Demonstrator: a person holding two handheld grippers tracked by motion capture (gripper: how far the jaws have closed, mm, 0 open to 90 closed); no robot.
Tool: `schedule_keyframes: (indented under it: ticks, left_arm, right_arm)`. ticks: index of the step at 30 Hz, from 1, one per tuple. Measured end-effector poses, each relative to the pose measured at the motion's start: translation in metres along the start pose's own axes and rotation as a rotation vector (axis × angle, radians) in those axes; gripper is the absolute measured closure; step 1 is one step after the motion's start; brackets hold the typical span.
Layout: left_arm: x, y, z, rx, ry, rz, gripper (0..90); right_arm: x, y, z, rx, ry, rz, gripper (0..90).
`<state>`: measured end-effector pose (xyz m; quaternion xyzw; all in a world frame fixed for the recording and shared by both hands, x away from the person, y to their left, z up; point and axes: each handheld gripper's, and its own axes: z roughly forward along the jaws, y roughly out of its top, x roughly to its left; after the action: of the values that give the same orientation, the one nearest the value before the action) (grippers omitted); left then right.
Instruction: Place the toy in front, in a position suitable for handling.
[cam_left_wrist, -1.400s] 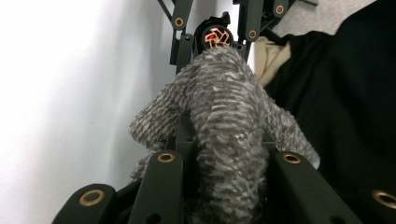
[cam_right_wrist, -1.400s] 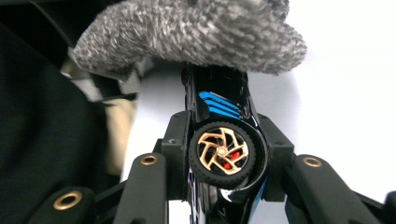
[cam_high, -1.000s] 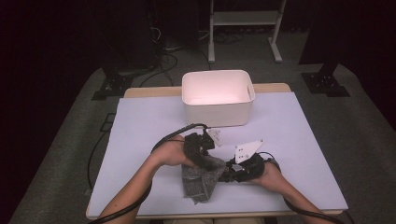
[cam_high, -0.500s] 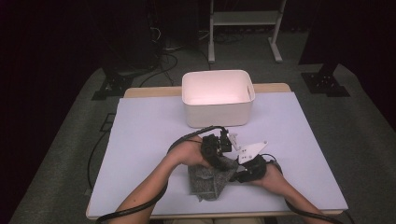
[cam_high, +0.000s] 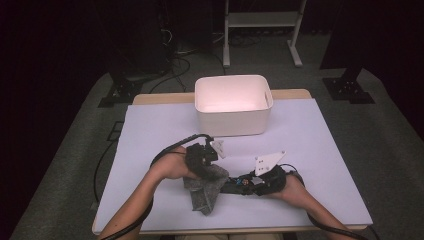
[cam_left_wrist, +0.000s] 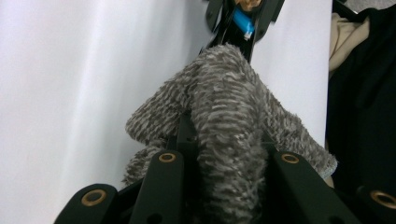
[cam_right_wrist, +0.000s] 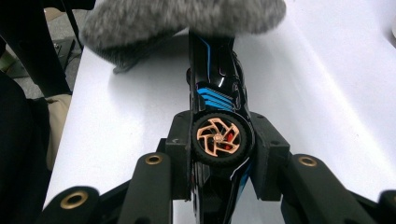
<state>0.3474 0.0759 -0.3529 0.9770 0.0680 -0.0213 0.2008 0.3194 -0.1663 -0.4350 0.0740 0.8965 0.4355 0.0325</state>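
Low in the centre of the high view, the left claw (cam_high: 202, 165) pinches a grey cloth (cam_high: 205, 190) that drapes over the front of a black toy car (cam_right_wrist: 215, 93). The right claw (cam_right_wrist: 218, 154) clamps the car at its wheel, above the white counter (cam_high: 310, 150).

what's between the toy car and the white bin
Nothing but bare white table cover. In the high view, the toy car, clamped in the right hand-held gripper, lies near the front edge, and the white bin stands farther back.
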Motion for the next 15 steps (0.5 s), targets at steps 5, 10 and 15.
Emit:
schedule_keyframes:
  ticks: [5, 10, 15]
  left_arm:
    - [0.002, -0.014, -0.003, 0.014, 0.015, -0.031, 73.4]
    - [0.003, -0.015, -0.002, 0.006, 0.008, -0.025, 73.5]
    - [0.001, -0.011, -0.001, 0.010, 0.009, -0.016, 73.4]
  right_arm:
    - [0.000, 0.000, 0.000, 0.004, 0.002, 0.009, 63.8]
    - [-0.003, -0.001, -0.001, -0.001, 0.020, 0.042, 62.2]
    - [-0.006, -0.008, -0.006, 0.001, 0.033, 0.085, 56.5]
